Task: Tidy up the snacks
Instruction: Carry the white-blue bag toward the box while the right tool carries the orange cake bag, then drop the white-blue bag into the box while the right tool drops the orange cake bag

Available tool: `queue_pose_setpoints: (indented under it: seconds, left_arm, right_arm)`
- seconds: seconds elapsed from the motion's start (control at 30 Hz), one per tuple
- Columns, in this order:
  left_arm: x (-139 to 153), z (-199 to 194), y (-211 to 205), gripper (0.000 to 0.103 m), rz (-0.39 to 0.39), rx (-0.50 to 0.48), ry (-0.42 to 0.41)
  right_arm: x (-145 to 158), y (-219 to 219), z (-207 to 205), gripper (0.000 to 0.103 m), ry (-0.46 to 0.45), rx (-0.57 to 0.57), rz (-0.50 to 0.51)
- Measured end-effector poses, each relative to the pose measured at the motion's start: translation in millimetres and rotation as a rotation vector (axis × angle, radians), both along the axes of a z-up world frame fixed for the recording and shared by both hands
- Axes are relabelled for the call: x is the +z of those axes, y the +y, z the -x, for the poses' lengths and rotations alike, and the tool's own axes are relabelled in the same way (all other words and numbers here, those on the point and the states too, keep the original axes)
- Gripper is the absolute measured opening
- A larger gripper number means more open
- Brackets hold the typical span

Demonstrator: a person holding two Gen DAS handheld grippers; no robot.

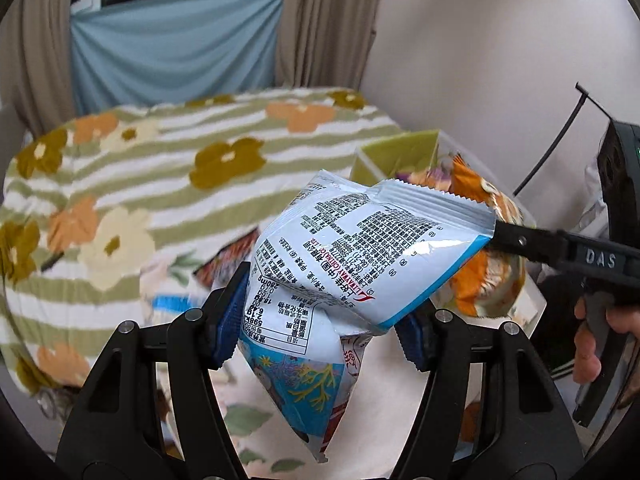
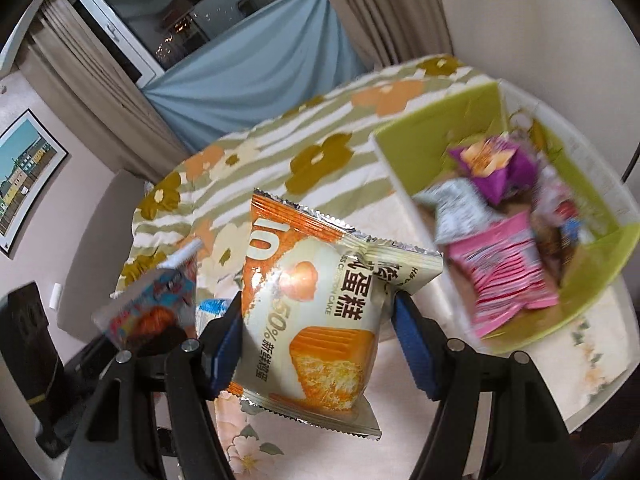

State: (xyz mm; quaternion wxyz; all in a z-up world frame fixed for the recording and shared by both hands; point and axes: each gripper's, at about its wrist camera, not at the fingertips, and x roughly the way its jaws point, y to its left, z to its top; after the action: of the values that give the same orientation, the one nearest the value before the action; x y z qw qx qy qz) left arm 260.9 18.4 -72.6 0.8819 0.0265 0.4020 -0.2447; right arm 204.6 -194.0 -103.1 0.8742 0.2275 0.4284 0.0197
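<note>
Two snack packets, blue packet (image 1: 320, 276) between left jaws, cake packet (image 2: 316, 312) between right.

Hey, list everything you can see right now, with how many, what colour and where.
Snack packet: one, pale blue and white, held off the table in the left gripper.
Cake packet: one, orange and cream, held in the right gripper.
Bin: one, lime green, on the table at right.
Packets in the bin: several, including pink, purple and silver.
Tablecloth: one, green-striped with flowers, over the table.
Curtains: beige, beside the window.
Blue cloth: one, below the window.
Framed picture: one, on the left wall.
Left gripper: black, blue fingers.
Right gripper: black, blue fingers.
Hand: one, on the right gripper's handle.
</note>
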Motion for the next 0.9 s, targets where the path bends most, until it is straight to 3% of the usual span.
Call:
queue_pose_setpoints:
  seconds: [0.23, 0.4, 0.7, 0.87, 0.9]
  left_arm:
    - [23, -13, -74, 0.061, 0.021, -0.005, -0.037]
    - [23, -32, -138, 0.061, 0.027, 0.025, -0.026]
    - [-14, -101, -251, 0.061, -0.019, 0.085, 0.049]
    - [-40, -132, -278, 0.062, -0.041, 0.127, 0.118]
    - [-45, -139, -282, 0.065, -0.051, 0.145, 0.128]
  right_arm:
    - [23, -56, 1, 0.066, -0.065, -0.006, 0.027]
    - [29, -105, -11, 0.066, -0.085, 0.038, 0.032]
    - [11, -197, -47, 0.066, -0.065, 0.09, 0.031]
    - [-8, -227, -72, 0.066, -0.022, 0.122, 0.012]
    - [-11, -232, -77, 0.066, -0.016, 0.128, 0.008]
